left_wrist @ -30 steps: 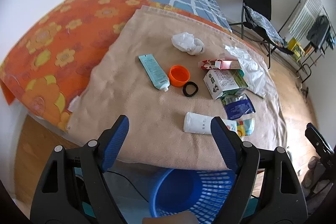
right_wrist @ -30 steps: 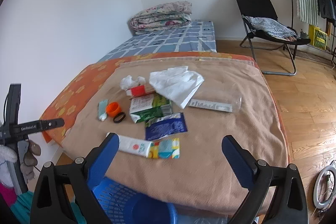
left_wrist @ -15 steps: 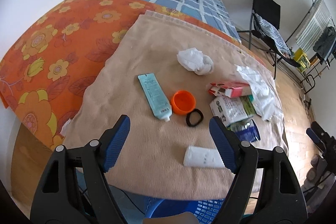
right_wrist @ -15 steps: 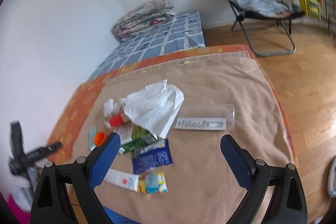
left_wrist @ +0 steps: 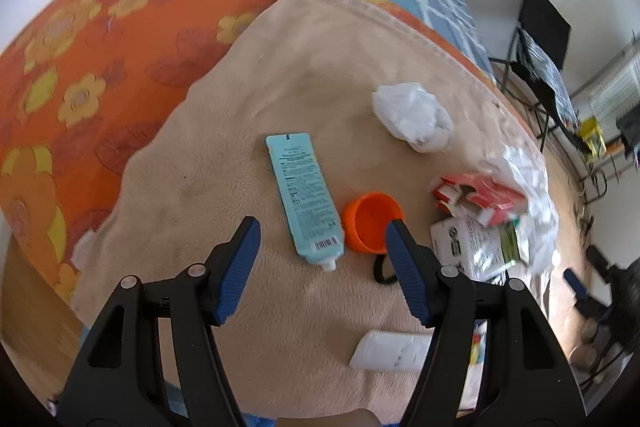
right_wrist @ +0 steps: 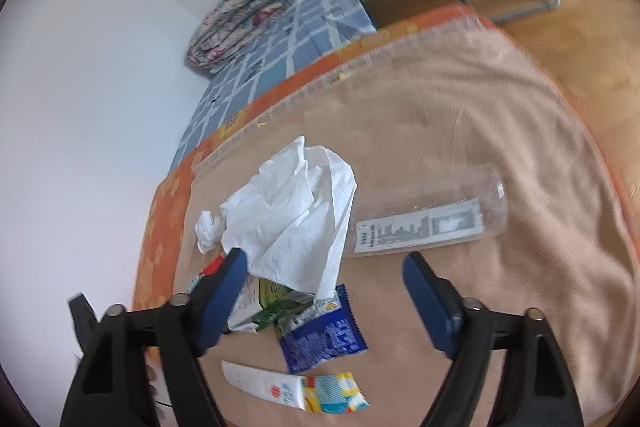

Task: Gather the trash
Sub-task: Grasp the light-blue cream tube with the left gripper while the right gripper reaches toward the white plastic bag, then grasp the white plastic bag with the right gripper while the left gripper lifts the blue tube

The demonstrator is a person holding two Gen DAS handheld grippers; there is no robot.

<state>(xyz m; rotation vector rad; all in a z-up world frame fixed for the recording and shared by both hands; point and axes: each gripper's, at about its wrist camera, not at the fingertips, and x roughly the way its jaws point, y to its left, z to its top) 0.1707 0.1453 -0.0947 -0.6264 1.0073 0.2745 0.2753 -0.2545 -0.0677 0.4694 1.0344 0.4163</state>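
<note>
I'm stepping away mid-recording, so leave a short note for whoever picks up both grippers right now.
Left gripper: open, empty, jaws either side of the light blue tube and orange cap.
Right gripper: open, empty, pointed at the white plastic bag, with the clear bottle beside it.
Also on the tan blanket: crumpled tissue, red carton, blue wrapper, white tube.
Done: nothing is held by either gripper.
Left: every piece.
</note>
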